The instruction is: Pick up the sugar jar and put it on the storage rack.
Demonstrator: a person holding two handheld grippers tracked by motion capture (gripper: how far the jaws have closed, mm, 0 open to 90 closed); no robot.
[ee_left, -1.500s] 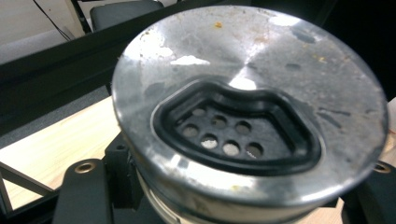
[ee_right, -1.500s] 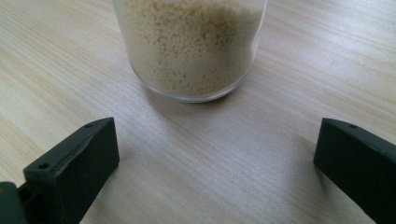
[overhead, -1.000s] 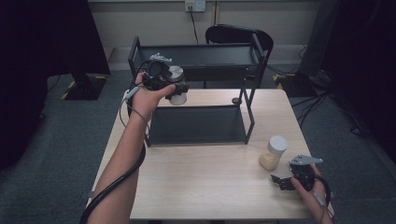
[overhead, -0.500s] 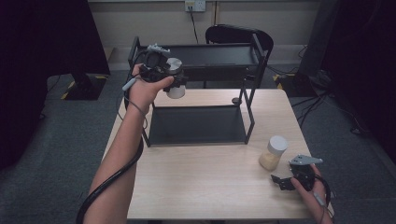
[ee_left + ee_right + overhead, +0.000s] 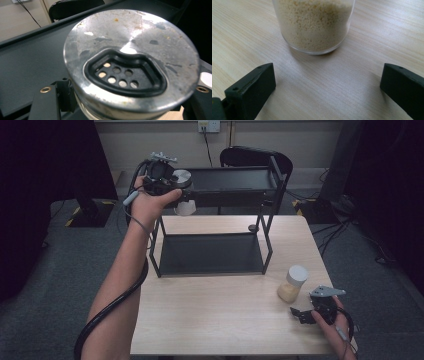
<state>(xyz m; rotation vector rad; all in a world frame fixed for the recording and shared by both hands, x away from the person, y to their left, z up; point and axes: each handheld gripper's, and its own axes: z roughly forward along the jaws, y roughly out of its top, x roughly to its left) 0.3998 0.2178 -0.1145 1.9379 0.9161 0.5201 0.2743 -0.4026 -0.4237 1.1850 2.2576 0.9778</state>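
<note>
high view: our left claw [image 5: 176, 184] is clamped on a shaker jar [image 5: 183, 195] with a steel lid, held up at the left end of the black two-tier shelf rack [image 5: 227, 195], level with its top shelf, near the desk's [image 5: 220, 305] far left corner. the step in hand looks like setting the jar on that top shelf, so we should carry it clear over the raised shelf rim before going down, and keep it upright. the right claw [image 5: 303, 314] rests near the desk's near right corner, its jaws spread and holding nothing, just beside a second jar [image 5: 293, 283] of pale grains with a white cap.

left gripper view: the sifter lid [image 5: 131, 62] sits close up, a black insert with round holes in it, the glass body pinched between the black jaws below. the dark top shelf [image 5: 32, 62] lies behind it. since the holes are uncovered, we judge any tilt could spill; we let go only once the base sits flat.

right gripper view: the jaws stand wide on either side, bare desk between them, and the grain jar [image 5: 313, 25] stands just ahead, untouched. we'd keep this hand still so it doesn't knock it.
</note>
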